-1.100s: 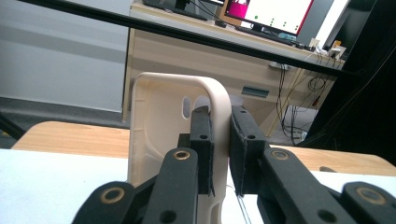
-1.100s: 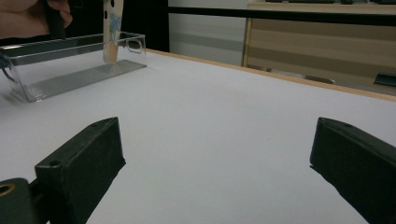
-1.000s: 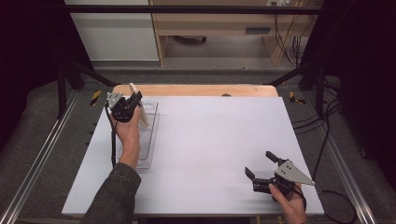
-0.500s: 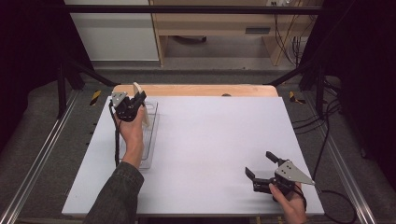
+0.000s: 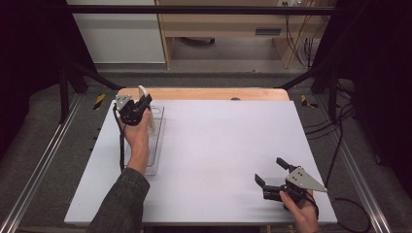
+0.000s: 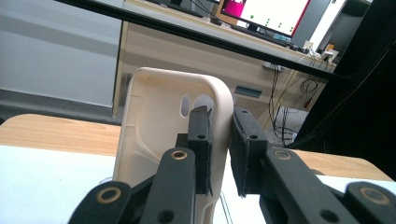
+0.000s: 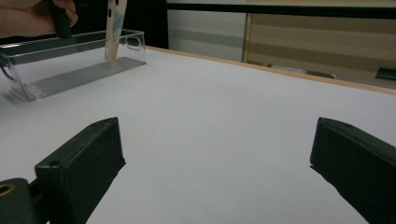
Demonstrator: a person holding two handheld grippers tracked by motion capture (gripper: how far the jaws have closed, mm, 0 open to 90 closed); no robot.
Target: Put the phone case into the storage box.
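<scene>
A cream plastic piece (image 5: 147, 112) with slot holes near its top stands upright, its lower end down inside a clear plastic tray (image 5: 156, 150) at the table's left. My left gripper (image 5: 142, 104) is shut on the piece's upper edge. In the left gripper view the piece (image 6: 154, 121) is pinched between the two pads of the left gripper (image 6: 222, 144). My right gripper (image 5: 273, 174) rests near the front right of the table, open, nothing between its jaws. From the right gripper view the tray (image 7: 70, 60) and the cream piece (image 7: 114, 28) lie far off to the left.
The white table top (image 5: 223, 141) has a wooden strip (image 5: 209, 93) along its far edge. Metal frame rails (image 5: 43, 160) run down both sides. A desk with a monitor (image 6: 261, 11) and cables stands beyond the table.
My left gripper has shifted slightly to the right with the cream piece still in it. The right gripper has stayed put.
</scene>
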